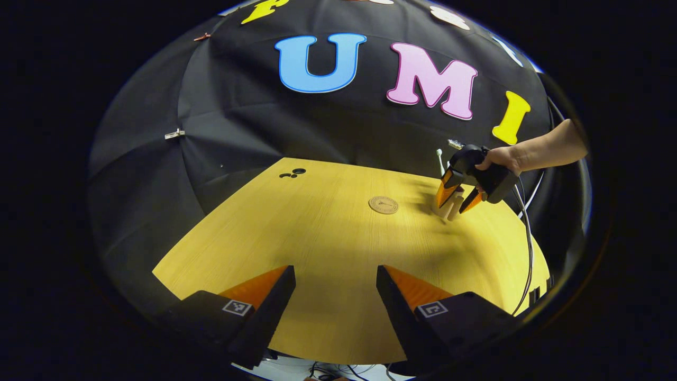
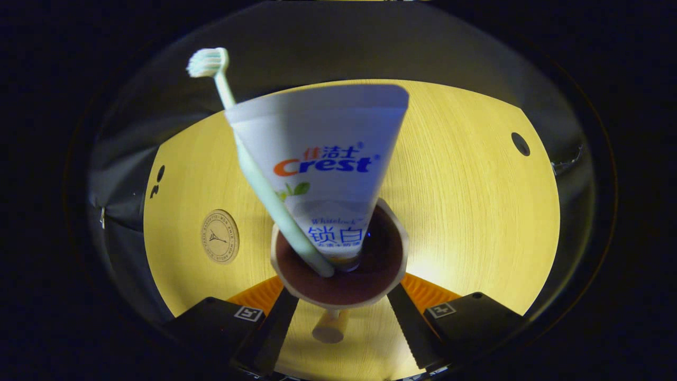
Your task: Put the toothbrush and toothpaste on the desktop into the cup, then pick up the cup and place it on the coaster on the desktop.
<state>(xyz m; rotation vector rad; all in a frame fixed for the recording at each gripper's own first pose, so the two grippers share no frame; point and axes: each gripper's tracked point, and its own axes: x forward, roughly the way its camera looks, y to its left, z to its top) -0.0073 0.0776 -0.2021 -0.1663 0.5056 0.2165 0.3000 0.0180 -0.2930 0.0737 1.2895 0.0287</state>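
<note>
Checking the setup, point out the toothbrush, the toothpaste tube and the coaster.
toothbrush (image 2: 207, 62), right gripper view, bristle head.
toothpaste tube (image 2: 322, 159), right gripper view, printed front.
coaster (image 1: 383, 205), left gripper view, middle of disc.

Left gripper view surveys the table (image 1: 328, 238) from afar; right gripper view close above it.

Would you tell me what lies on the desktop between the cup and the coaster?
Nothing: in the right gripper view, bare desktop runs from the cup to the coaster; the left gripper view agrees.
</note>
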